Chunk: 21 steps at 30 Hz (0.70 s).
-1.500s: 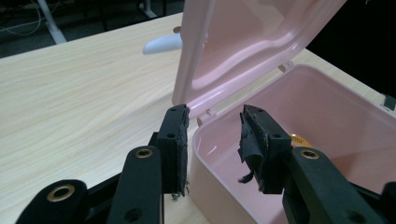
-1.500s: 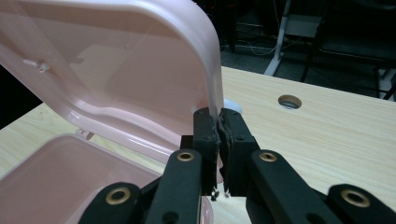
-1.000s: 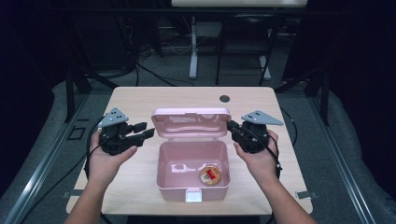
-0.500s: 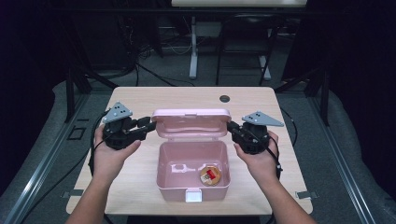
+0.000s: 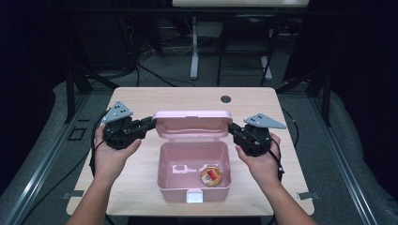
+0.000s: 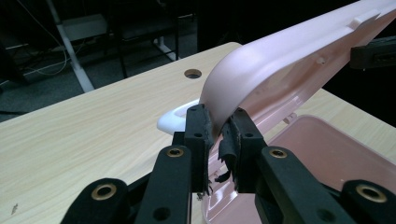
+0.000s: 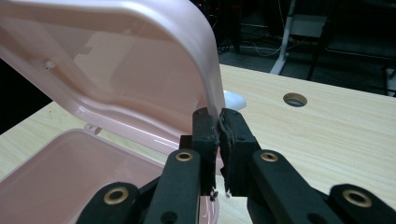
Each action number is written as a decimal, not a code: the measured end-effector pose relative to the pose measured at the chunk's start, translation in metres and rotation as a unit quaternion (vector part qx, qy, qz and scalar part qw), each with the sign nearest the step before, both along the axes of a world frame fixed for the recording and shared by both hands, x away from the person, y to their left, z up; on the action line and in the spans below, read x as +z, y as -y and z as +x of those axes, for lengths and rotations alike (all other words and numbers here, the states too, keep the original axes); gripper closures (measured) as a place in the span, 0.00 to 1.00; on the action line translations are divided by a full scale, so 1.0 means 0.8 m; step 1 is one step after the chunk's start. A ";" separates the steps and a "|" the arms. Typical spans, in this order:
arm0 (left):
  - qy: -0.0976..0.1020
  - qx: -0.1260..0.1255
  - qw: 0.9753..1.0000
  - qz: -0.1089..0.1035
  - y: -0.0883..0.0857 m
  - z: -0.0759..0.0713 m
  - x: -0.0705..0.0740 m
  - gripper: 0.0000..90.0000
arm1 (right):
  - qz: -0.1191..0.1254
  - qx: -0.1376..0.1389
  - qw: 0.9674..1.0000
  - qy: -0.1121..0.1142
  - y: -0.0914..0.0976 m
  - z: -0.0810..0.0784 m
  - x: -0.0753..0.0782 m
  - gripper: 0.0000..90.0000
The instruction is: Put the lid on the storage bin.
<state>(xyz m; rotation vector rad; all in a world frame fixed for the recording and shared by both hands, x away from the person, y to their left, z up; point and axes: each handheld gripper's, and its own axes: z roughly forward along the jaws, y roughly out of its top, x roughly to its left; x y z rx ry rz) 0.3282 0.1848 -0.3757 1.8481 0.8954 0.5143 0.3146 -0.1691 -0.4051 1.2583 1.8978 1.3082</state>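
Near the bench's front edge, the pink box sat open, its raised lid pinched at either end by the left gripper, jaws just closing on it, and the right gripper; shutting it seemingly remained.

The box lid is smooth, glossy pink plastic (faintly translucent); the table is matt pale wood-grain.

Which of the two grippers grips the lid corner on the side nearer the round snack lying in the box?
The right gripper: it pinches the lid at the end above the round snack. The left gripper, jaws just closing, clamps the opposite corner.
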 end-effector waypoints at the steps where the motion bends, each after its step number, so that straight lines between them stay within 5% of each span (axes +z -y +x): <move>1: -0.001 -0.001 1.000 0.001 0.000 0.000 0.000 0.89 | 0.000 0.000 1.000 0.000 0.000 0.000 0.000 0.94; 21: 0.006 0.000 1.000 0.007 0.001 -0.004 0.000 0.91 | 0.008 0.004 1.000 -0.009 0.003 0.000 -0.005 0.91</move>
